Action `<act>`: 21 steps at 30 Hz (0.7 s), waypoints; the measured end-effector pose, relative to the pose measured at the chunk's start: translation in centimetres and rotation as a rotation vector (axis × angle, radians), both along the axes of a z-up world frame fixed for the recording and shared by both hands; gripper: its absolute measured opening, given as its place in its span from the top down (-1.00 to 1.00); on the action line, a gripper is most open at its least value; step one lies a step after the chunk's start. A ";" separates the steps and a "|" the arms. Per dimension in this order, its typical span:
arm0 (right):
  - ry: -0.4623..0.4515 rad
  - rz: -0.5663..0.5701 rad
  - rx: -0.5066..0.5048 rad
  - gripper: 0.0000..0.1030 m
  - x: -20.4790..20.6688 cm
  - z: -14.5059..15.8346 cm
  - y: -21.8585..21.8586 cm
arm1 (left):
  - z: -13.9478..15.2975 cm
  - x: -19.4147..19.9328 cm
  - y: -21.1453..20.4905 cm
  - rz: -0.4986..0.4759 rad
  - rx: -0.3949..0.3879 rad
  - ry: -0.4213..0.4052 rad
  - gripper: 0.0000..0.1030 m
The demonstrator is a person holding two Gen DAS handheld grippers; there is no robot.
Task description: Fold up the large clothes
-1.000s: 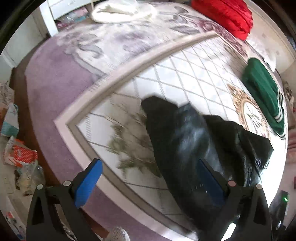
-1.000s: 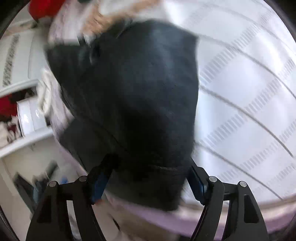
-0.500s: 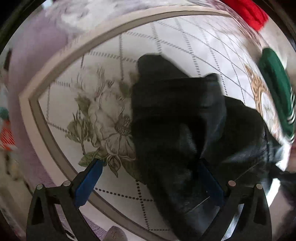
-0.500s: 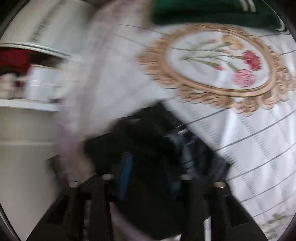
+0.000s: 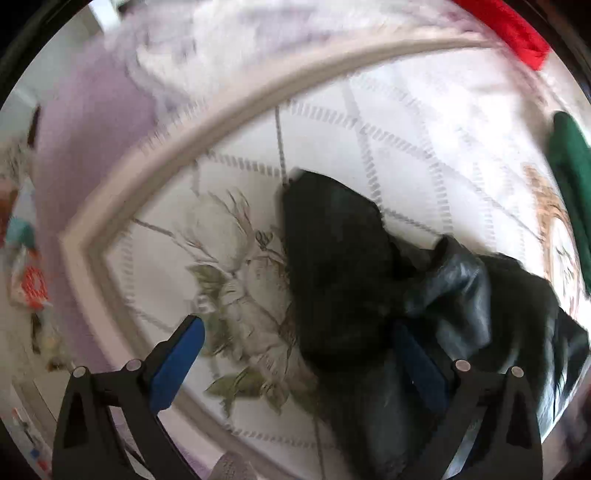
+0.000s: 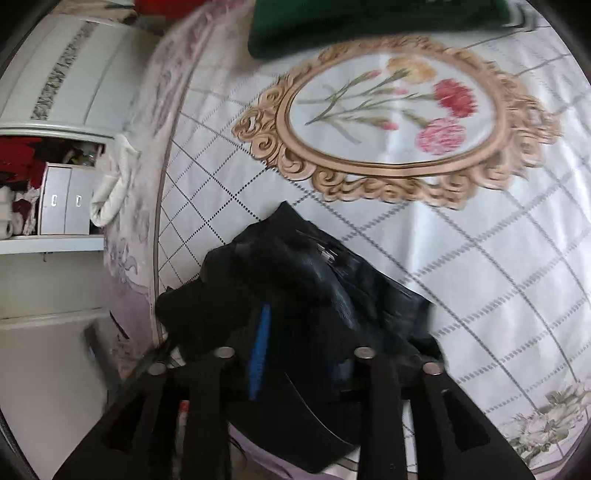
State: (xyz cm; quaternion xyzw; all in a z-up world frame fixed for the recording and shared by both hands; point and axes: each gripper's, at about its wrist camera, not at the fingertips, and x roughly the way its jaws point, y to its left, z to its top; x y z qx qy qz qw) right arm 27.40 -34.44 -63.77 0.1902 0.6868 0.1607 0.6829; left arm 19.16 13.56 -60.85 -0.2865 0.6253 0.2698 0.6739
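A black leather jacket (image 5: 340,258) lies crumpled on the patterned bedspread (image 5: 369,129). My left gripper (image 5: 297,326) points down over it, open wide. Its left finger hangs above the printed flower and its right finger above the jacket's folds, with one dark flap between them. In the right wrist view the jacket (image 6: 295,258) lies bunched near the bed's edge, just below the gold oval medallion (image 6: 399,110). My right gripper (image 6: 301,343) sits low over that bunch. Its jaws are opening, with jacket fabric lying loose between them.
A folded green garment (image 5: 569,177) lies at the right of the bed, and is at the top in the right wrist view (image 6: 369,26). A red garment (image 5: 517,33) rests at the far corner. White shelves (image 6: 55,206) stand beside the bed. Bags (image 5: 29,288) litter the floor at left.
The left gripper has sunk closer to the bed, still open. The right gripper closed on the jacket, swung toward the medallion, and its jaws have since parted again.
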 end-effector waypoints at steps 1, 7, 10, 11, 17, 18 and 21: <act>-0.008 -0.007 -0.048 -0.75 -1.3 0.1 -0.9 | -0.1 -0.1 0.4 0.025 -0.020 -0.011 -1.00; 0.092 -0.078 0.130 -0.91 -8.4 -4.6 -5.8 | 4.0 -3.5 -0.4 0.070 -0.012 -0.126 -1.00; 0.178 -0.140 0.362 -0.91 -9.2 -10.1 -6.4 | 3.7 -5.1 -0.8 0.101 -0.130 -0.161 -1.00; 0.192 -0.161 0.442 -0.91 -9.1 -11.6 -6.3 | 3.4 -5.2 -0.9 0.100 -0.163 -0.164 -1.00; 0.173 -0.154 0.606 -1.00 -6.5 -13.9 -2.7 | 1.0 -3.0 -1.2 0.093 -0.253 -0.211 -1.00; 0.177 -0.155 0.603 -1.00 -6.2 -13.9 -2.3 | 0.8 -2.7 -0.9 0.098 -0.252 -0.214 -1.00; 0.182 -0.183 0.606 -0.81 -5.8 -14.0 -1.8 | 1.3 -1.7 -0.4 0.108 -0.224 -0.250 -1.00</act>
